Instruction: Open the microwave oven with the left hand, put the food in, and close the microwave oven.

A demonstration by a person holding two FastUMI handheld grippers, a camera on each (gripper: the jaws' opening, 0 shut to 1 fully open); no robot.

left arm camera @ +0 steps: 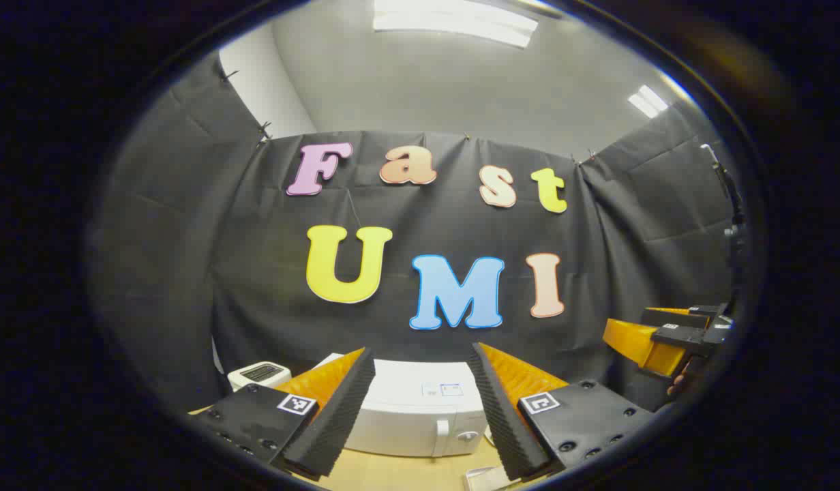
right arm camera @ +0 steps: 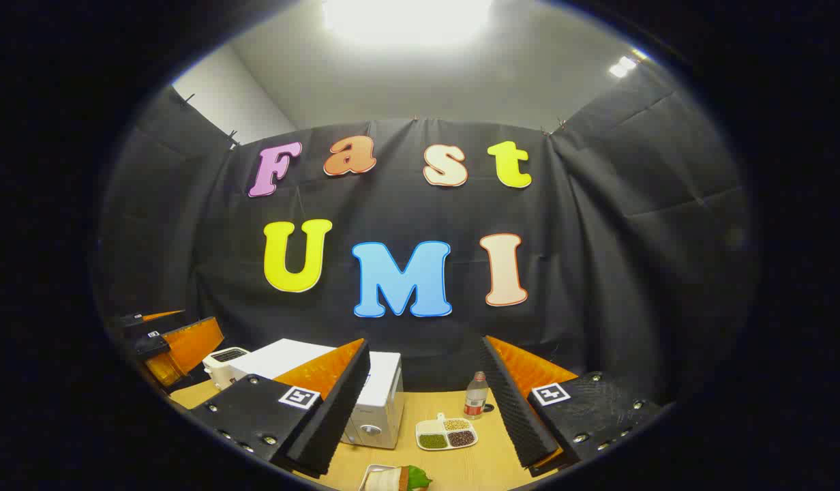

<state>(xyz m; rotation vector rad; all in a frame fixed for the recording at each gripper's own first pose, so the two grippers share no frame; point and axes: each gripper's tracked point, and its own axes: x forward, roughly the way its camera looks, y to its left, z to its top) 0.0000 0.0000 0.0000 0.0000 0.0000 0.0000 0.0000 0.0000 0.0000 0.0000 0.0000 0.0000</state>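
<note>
Microwave oven [left arm camera: 413, 416] sits beyond the spread left gripper [left arm camera: 420, 409]; right gripper [right arm camera: 427, 416] spread too.

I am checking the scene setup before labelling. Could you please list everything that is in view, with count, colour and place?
microwave oven: one, white, on the table, door shut
toaster: one, white, left of the microwave oven
bottle: one, clear with red label, back of table
divided dish: one, white, holding green, tan and dark grains
food: one wrap with green leaf, on a tray, near edge
table: one, light wood
left gripper: orange and black, open
right gripper: orange and black, open
</note>
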